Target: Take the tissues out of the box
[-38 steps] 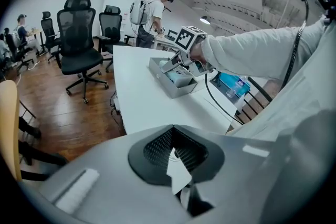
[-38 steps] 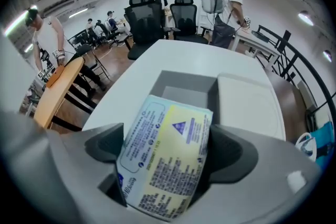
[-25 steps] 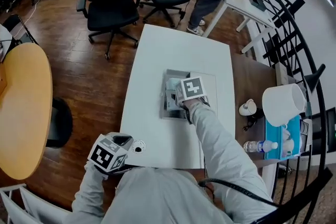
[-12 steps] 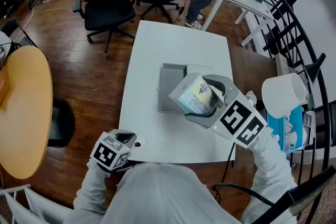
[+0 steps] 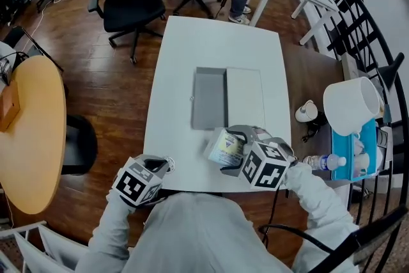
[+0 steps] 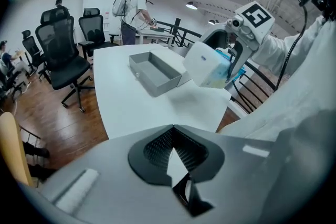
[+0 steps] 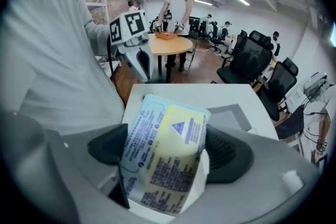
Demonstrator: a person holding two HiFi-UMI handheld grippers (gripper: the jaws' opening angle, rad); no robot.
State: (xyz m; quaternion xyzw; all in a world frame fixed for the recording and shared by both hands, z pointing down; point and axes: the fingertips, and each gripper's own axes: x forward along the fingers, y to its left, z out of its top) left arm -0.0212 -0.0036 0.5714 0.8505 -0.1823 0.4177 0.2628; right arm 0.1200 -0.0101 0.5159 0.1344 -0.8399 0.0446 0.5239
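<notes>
1. The right tool [image 5: 232, 151] is clamped on a soft tissue pack [image 5: 223, 145]. In the right gripper view the printed wrapper fills the gap between the two dark pads and bulges a little above them. The squeeze looks firm enough to carry a light, yielding packet without letting it slide.

2. The pack hangs in the air over the near edge of the white bench [image 5: 217, 48], well apart from the grey box [image 5: 209, 99]. It is tilted, with one corner down. That probably comes from the wrist angle and not from any slip.

3. The box sits open in the middle of the bench. A flat white panel, which looks like its lid [image 5: 245, 98], lies touching its right side so the opening is free. No further packs show inside, so the task seems close to done.

4. The left tool [image 6: 172, 131] has its jaws together on nothing. It waits low at the person's left, near the bench corner and clear of the carrying path. The box apparently stays put without being steadied.

5. What remains, as I judge it, is to lower the pack onto bare bench near the front and let the jaws part. The wrapper is pliant, so it may cling briefly to one pad.
</notes>
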